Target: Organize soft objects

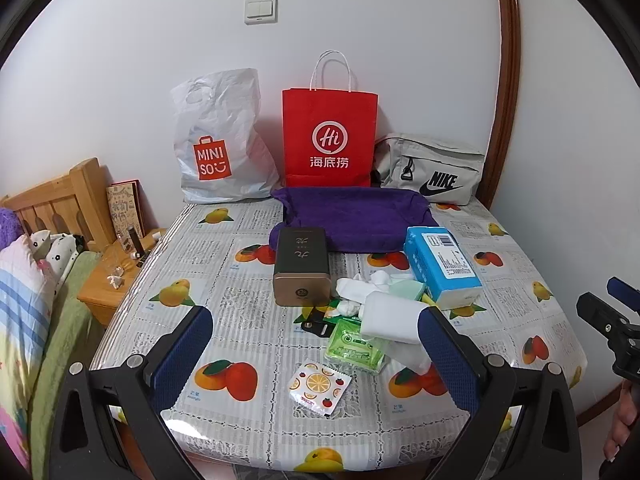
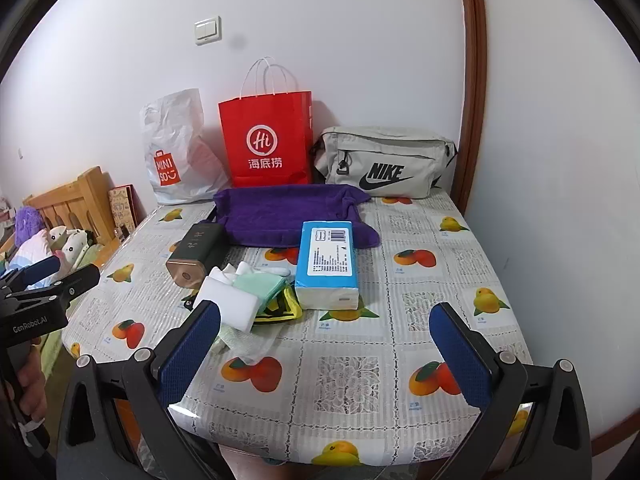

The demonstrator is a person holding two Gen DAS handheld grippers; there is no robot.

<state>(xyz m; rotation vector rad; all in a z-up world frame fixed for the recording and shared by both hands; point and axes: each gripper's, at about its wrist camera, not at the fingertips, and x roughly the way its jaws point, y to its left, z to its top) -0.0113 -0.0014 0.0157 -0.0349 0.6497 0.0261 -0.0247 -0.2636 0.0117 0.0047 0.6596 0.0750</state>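
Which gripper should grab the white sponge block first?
Probably the left gripper. Its open jaws already frame the white rectangular sponge block in the clutter pile. The right gripper, also open, faces bare fruit-print tablecloth, sponge off to its side.

Both tools shared one build. The left gripper [image 1: 316,344] had matte black, triangular cut-out arms, silver round screws at the joints, and long fingers [image 1: 182,354] faced with dark blue textured pads. The right gripper [image 2: 325,354] looked identical. Seen from the right wrist, the left tool's black body bore white "GenRobot.AI" lettering, with bare skin showing beneath it.
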